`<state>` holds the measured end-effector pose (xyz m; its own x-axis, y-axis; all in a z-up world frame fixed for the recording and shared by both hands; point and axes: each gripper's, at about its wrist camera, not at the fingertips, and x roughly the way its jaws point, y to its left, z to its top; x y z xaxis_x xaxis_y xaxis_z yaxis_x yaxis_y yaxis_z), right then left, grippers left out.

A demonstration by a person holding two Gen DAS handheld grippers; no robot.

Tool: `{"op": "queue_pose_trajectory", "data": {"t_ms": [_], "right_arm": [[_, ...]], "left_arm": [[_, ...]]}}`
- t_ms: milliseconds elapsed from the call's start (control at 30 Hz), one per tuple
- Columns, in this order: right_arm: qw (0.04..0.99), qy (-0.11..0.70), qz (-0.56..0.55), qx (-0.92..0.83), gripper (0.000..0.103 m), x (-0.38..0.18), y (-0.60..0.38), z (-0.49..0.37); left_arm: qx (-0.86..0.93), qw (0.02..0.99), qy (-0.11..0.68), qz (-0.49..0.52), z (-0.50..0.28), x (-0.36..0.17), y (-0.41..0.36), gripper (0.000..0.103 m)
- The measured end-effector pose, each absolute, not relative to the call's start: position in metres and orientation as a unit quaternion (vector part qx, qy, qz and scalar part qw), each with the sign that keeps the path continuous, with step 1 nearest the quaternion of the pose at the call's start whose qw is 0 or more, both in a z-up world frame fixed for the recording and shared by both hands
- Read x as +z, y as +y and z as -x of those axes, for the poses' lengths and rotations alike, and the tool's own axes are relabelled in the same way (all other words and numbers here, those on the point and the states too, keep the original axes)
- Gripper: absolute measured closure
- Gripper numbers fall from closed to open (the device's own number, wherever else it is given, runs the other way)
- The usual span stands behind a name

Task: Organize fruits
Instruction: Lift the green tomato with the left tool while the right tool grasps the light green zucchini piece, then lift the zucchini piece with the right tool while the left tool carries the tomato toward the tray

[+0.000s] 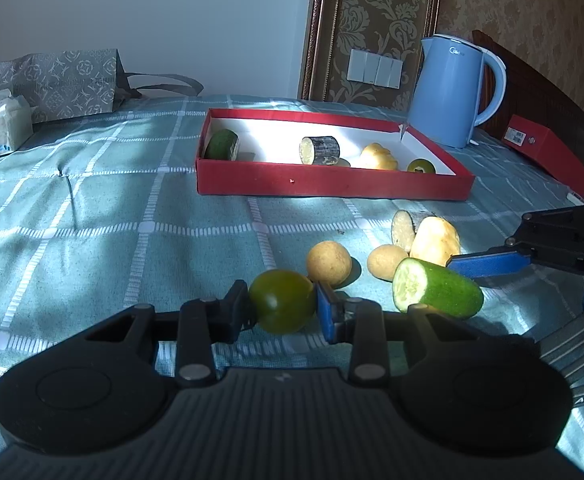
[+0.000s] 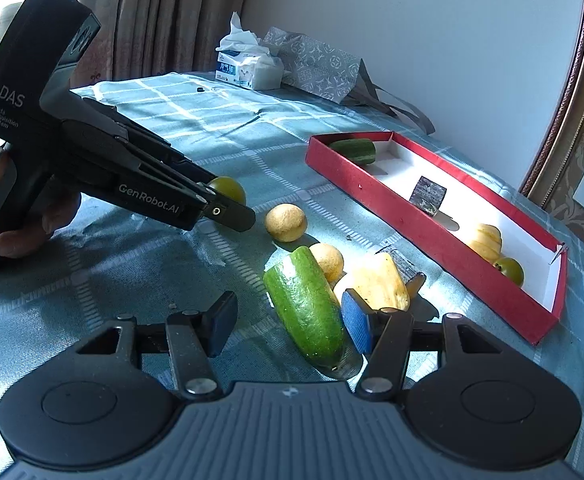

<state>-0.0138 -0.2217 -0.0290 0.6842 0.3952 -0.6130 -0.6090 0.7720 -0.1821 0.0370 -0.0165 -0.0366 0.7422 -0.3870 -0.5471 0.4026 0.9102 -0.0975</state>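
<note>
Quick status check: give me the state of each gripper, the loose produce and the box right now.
left gripper: shut on the green tomato, low over the checked cloth.
right gripper: open, cucumber piece between its fingers, unpressed.
two round yellow fruits: loose on the cloth.
yellow pepper: loose, touching the cut eggplant slice.
red box: open, holding four pieces.
blue kettle: upright, lid closed.

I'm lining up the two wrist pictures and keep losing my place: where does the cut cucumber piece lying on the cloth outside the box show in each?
Left wrist view: the cucumber piece lies right of centre, just right of the left gripper.
Right wrist view: the cucumber piece lies low at centre, between the right gripper's fingers.
Shared landmark: the red box, behind the cucumber piece in both.
</note>
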Motion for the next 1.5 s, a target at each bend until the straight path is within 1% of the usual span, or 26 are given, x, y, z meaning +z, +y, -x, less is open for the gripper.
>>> {"op": "queue_pose_trajectory", "data": {"t_ms": [100,233,300,333,433,667,800,1133,1367,1500], "right_arm": [[0.893,0.297,0.179,0.286,0.047,-0.03,-0.221,0.004],[0.895,0.291,0.18,0.285,0.05,-0.033,-0.213,0.001],[0.898,0.291,0.178,0.28,0.055,-0.033,-0.214,0.002],[0.899,0.291,0.175,0.275,0.061,-0.033,-0.217,0.003],[0.902,0.297,0.162,0.267,0.067,-0.033,-0.225,0.003],[0.913,0.282,0.158,0.25,0.069,-0.036,-0.223,0.01],[0.919,0.276,0.128,0.25,0.069,-0.032,-0.23,0.016],[0.955,0.222,0.072,0.185,0.07,-0.013,-0.256,0.031],[0.973,0.182,0.089,0.111,0.07,-0.007,-0.264,0.035],[0.979,0.177,0.087,0.061,0.07,-0.009,-0.269,0.021]], "left_arm": [[-0.213,0.933,0.289,-0.013,-0.037,-0.036,-0.016,0.07],[-0.213,0.933,0.291,-0.011,-0.037,-0.036,-0.016,0.07],[-0.213,0.933,0.291,-0.01,-0.037,-0.036,-0.015,0.07],[-0.214,0.933,0.291,-0.01,-0.037,-0.036,-0.015,0.07],[-0.216,0.932,0.29,-0.009,-0.037,-0.037,-0.015,0.07],[-0.215,0.933,0.29,-0.008,-0.037,-0.036,-0.015,0.07],[-0.214,0.933,0.289,-0.008,-0.037,-0.036,-0.015,0.07],[-0.216,0.933,0.288,-0.011,-0.036,-0.036,-0.015,0.07],[-0.216,0.933,0.288,-0.011,-0.036,-0.036,-0.016,0.07],[-0.216,0.933,0.287,-0.013,-0.035,-0.036,-0.016,0.07]]}}
